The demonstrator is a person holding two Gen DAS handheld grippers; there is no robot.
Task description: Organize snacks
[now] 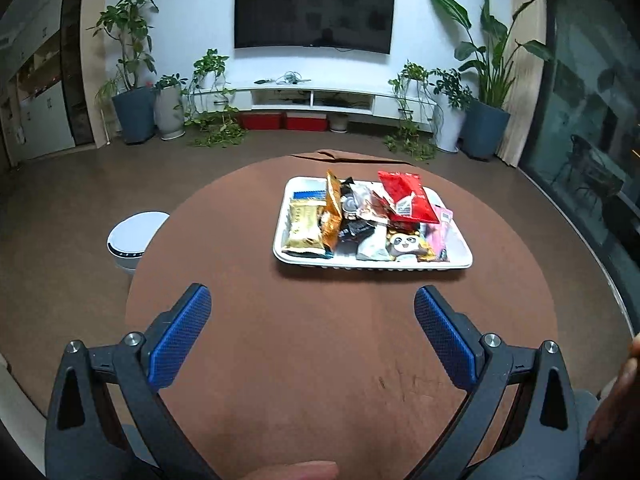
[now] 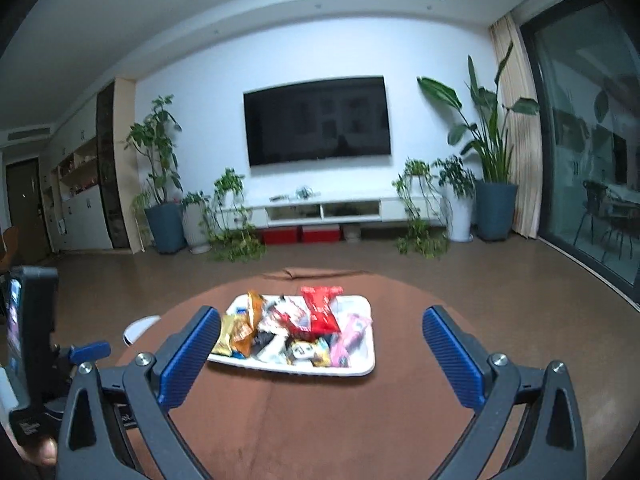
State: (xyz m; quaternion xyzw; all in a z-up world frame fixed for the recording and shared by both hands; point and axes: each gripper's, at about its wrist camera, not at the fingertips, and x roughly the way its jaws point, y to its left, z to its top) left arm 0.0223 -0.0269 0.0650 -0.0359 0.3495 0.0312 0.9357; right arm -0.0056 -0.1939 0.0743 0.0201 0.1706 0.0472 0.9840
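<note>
Both the left gripper (image 1: 313, 300) and right gripper (image 2: 322, 322) stand released, grasping nothing. Only the right view shows the ceiling and a phone (image 2: 14, 326) at left. The snacks (image 1: 362, 216) fill a white tray (image 1: 372, 263) far on the round brown surface (image 1: 320, 360); plants flank a wall television (image 1: 314, 12).

Ahead of the blue-padded left gripper (image 1: 313, 300), a white tray (image 1: 460, 258) is sitting on a brown table (image 1: 304, 360), showing a red packet (image 1: 408, 196), gold packet (image 1: 304, 226), orange one (image 1: 332, 212), and seemingly a pink wrapper (image 1: 442, 232).
</note>
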